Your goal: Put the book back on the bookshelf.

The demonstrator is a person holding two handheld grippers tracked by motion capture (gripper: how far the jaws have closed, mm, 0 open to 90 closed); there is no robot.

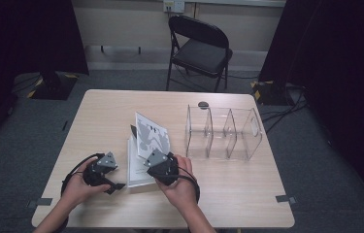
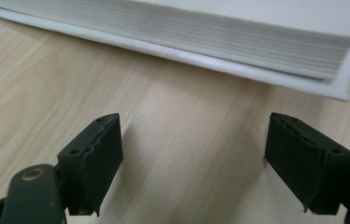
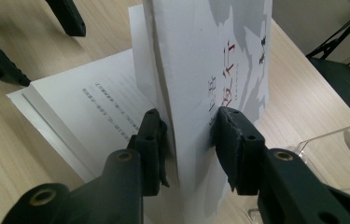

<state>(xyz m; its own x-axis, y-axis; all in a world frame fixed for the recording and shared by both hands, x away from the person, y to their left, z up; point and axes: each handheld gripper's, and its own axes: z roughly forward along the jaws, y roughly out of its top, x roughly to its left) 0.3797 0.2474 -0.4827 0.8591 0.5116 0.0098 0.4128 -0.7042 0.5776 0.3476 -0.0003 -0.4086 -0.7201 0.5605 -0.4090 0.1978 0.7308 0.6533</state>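
The book [image 1: 140,162] lies flat on the desk [image 1: 228,189], lower centre of the high view, left of a clear divided organiser [image 1: 223,132]. The right gripper [image 3: 189,140] has its fingers [image 3: 231,140] clamped on the front cover [image 3: 219,70], which stands raised above the text block with printed pages exposed beneath. The left gripper [image 2: 191,154] sits low over the desk at the book's near edge, fingers [image 2: 95,154] apart with nothing between them; the page edges fill the upper part of the left gripper view.

Judgement: the step in hand is opening the book, cover lifted and not yet laid over. The next move calls for swinging the cover across its hinge while the free gripper steadies the text block, so that the book does not slide. The thin cover bows in the grip and may crease if pulled hard.
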